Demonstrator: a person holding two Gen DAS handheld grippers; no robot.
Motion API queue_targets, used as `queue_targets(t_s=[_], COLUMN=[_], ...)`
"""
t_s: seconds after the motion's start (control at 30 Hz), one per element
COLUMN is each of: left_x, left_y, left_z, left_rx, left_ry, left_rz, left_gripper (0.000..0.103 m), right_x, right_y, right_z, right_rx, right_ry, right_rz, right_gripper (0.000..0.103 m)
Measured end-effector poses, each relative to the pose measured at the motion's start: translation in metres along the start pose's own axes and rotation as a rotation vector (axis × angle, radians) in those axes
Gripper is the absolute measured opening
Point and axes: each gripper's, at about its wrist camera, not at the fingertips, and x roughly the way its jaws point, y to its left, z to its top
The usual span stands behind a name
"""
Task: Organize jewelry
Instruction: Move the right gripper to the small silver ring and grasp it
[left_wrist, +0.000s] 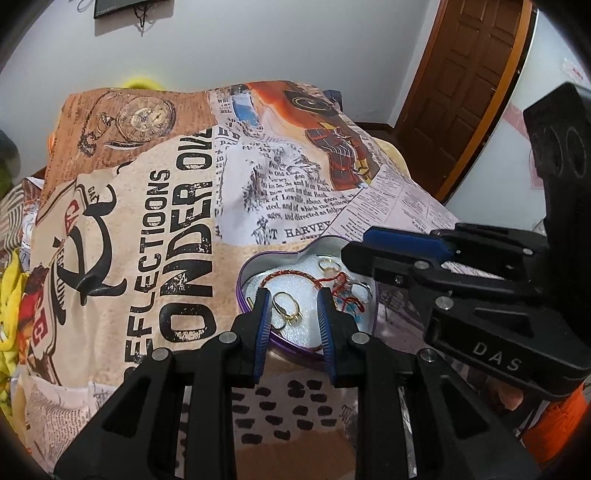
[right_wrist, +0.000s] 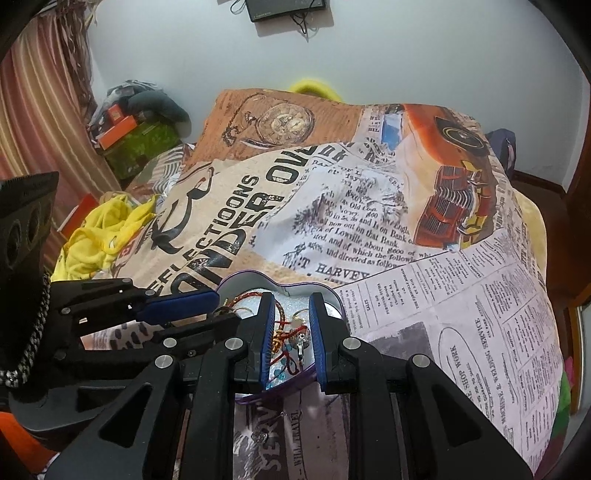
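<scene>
Both jaws apart over heart tin

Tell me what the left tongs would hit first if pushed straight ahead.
Probably the gold rings on the white foam in the purple heart-shaped tin; they sit right between the open left tongs. Depth is uncertain.
</scene>
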Motion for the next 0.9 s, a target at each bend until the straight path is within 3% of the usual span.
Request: queue_targets(t_s=[0.13, 0.53, 0.9], left_x=[-0.011, -0.060, -0.066], left_y=[-0.008, -0.019, -0.009], left_z=[-0.002, -0.012, -0.036], left_rx=[0.024, 0.022, -0.024], left_ry=[-0.016, -0.081, -0.054], left_rz=[0.026, 0.055, 0.074], left_gripper=[0.026, 0.032, 0.035], right_x=[-0.011, -0.058, -0.051], right_y=[0.004, 0.008, 0.008], right_z=[-0.001, -0.013, -0.044], right_rx=[-0.012, -0.017, -0.019], right_ry=[-0.021, -0.090, -0.017], right_rz=[-0.024, -0.096, -0.129], right_gripper=[0.026, 0.028, 0.028])
